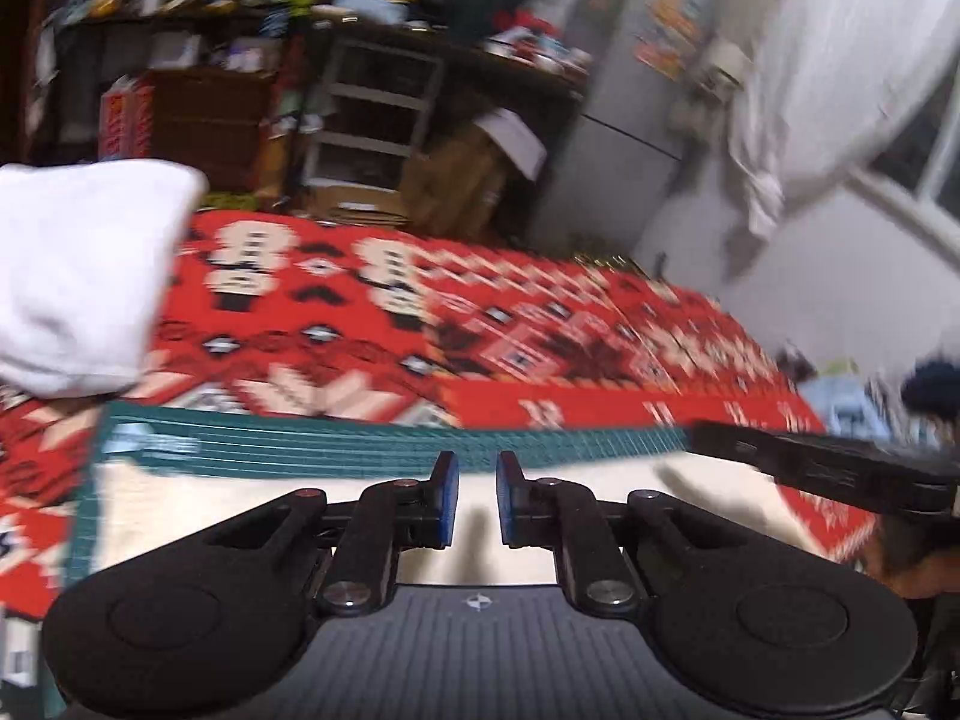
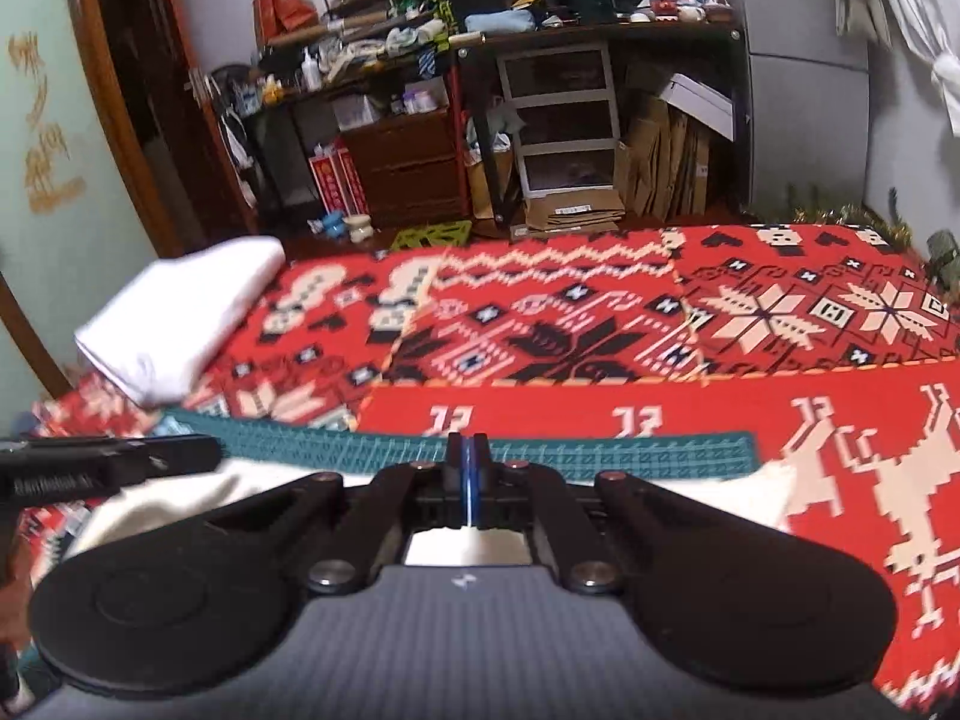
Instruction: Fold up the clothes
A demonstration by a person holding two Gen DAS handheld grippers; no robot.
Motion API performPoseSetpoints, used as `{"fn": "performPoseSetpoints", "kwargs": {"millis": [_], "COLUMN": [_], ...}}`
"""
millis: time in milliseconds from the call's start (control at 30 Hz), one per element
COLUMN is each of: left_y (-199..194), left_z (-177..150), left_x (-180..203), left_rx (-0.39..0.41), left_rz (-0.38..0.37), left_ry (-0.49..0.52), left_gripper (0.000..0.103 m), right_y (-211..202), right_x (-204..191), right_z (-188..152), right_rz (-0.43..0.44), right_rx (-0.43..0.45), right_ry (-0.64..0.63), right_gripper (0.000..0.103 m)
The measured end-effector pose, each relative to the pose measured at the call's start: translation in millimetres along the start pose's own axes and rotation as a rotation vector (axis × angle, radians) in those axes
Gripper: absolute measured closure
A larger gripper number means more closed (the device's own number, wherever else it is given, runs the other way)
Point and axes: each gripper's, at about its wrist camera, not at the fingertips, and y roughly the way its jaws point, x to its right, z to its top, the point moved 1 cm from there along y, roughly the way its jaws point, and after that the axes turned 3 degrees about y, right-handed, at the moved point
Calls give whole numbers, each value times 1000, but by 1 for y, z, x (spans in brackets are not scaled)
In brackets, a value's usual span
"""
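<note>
Red patterned bedspread (image 2: 540, 324) carries a green cutting mat (image 2: 540, 453), with a cream garment (image 2: 156, 498) spread on it for folding; a folded white garment (image 2: 180, 318) sits aside near the bedspread's far left edge, likely finished. Left gripper (image 1: 477, 501) stands part open, empty; right gripper (image 2: 465, 480) is closed on nothing visible.

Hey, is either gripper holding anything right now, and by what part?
Left gripper is open and empty. Right gripper is shut above the cream garment; whether it pinches fabric can't be told.
</note>
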Motion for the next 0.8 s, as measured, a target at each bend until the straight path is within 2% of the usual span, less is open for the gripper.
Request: {"fn": "performPoseSetpoints", "kwargs": {"millis": [100, 233, 400, 567, 700, 733, 800], "left_y": [15, 27, 17, 14, 11, 11, 18], "left_z": [-10, -19, -38, -36, -24, -20, -19], "left_x": [13, 15, 6, 9, 14, 15, 13], "left_rx": [10, -9, 42, 45, 92, 104, 96], "left_rz": [20, 64, 56, 76, 56, 52, 55], "left_ry": [34, 44, 46, 69, 64, 68, 60], "left_gripper": [90, 90, 90, 90, 90, 86, 79], "right_y": [12, 21, 18, 13, 10, 12, 20], "right_x": [-13, -10, -4, -11, -18, -20, -22], "right_z": [-15, -32, -44, -37, -23, -20, -17], "right_rz": [-31, -55, -54, -61, -40, -38, -45], "right_rx": [6, 12, 40, 52, 76, 75, 59], "right_ry": [-34, -39, -51, -64, -72, -76, -89], "right_gripper": [102, 102, 102, 101, 101, 100, 92]}}
